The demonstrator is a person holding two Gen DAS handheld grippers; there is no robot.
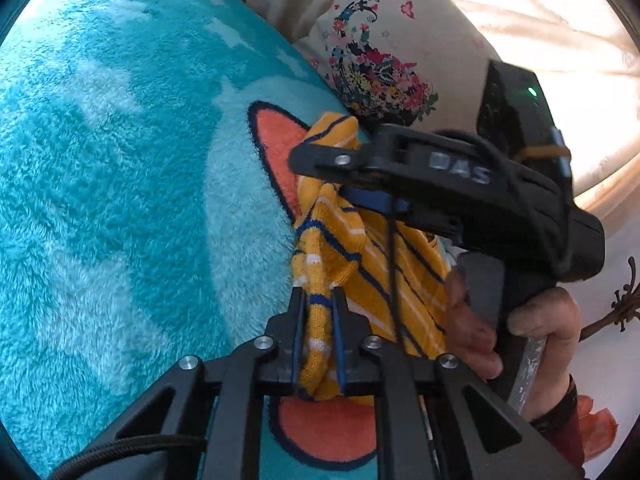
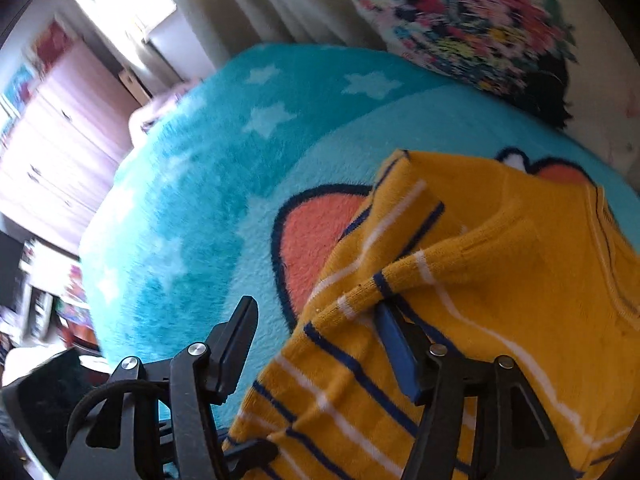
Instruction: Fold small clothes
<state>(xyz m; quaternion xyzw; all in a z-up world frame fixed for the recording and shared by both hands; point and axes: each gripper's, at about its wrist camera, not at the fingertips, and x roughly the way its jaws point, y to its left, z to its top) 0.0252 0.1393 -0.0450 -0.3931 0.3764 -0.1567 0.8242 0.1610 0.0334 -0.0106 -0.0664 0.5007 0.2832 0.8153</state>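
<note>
While the fluffy teal blanket (long pile, pale stars, an orange patch outlined in navy) covers the bed, a ribbed mustard knit garment with navy and white stripes is seen bunched at four o'clock. A fold is pinched by the left gripper. The right gripper is spread apart, the knit draped over one blue-padded finger.

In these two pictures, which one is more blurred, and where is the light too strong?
Right wrist view: smeared by motion, most on the flowered pillow and the furniture at the left edge; the yellow striped garment stays fairly sharp. Left wrist view: sharp, but the curtain at top right is washed out by window light.
</note>
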